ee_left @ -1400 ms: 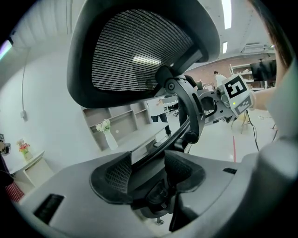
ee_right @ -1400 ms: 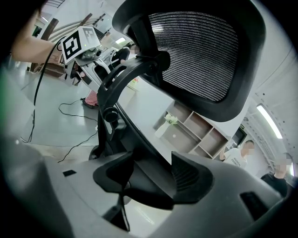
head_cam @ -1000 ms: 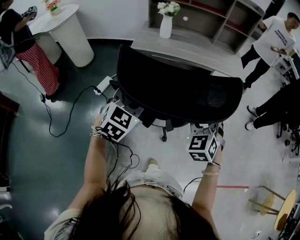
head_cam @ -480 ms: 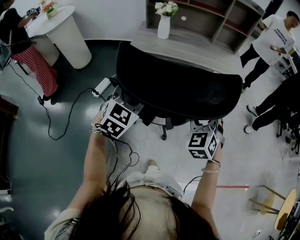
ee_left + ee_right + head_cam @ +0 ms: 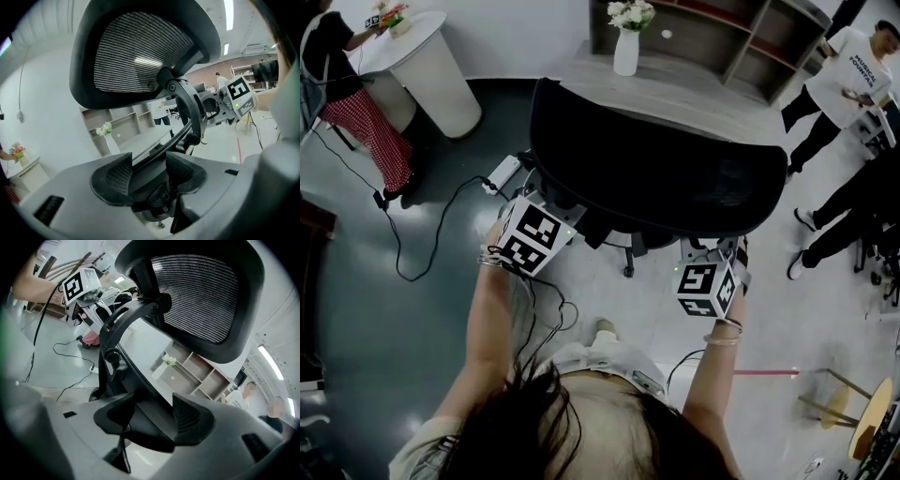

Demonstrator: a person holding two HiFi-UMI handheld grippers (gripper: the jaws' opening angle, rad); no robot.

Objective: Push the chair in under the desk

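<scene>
With left gripper (image 5: pixel 149 172) and right gripper (image 5: pixel 151 417) each clamped on the chair (image 5: pixel 656 173) at frame centre, push evenly, straight toward the desk (image 5: pixel 675 94) above it, avoiding swivel.

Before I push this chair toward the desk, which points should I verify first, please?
1. Left gripper holds the chair: ok, its jaws are closed on the frame.
2. Right gripper holds the chair: ok, the frame sits between its jaws.
3. Chair lined up with the desk: ok, the desk lies straight beyond it.
4. Floor beside the chair: not ok, a power strip with its cable lies at the left.
5. Free room under the desk: cannot tell, the chair hides it.
</scene>
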